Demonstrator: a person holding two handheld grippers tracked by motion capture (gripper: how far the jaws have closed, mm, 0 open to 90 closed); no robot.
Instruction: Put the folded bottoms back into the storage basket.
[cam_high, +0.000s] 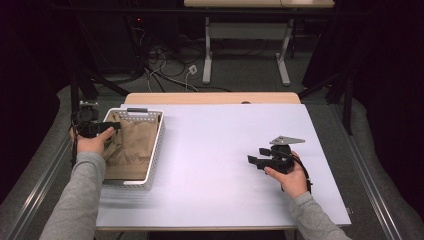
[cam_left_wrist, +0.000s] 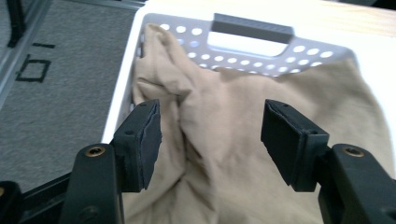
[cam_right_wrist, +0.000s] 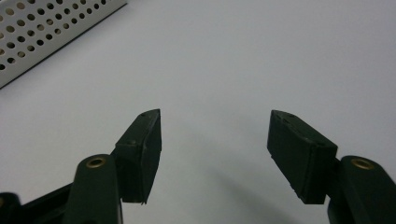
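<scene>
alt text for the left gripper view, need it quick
A tan cloth lies bunched in a white perforated basket with a grey handle, seen between the open jaws of the left gripper, which hold nothing. Grey floor lies at left.

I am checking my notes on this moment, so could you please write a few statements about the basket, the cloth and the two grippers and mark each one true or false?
1. The tan cloth lies inside the white basket. True.
2. The left gripper is clamped on the cloth. False: its jaws stand apart above the cloth, with nothing pinched between them.
3. The basket sits at the right side of the table. False: in the high view it is at the left side.
4. The right gripper is open over the bare table surface. True.
5. The basket has perforated walls and a grey handle. True.
</scene>
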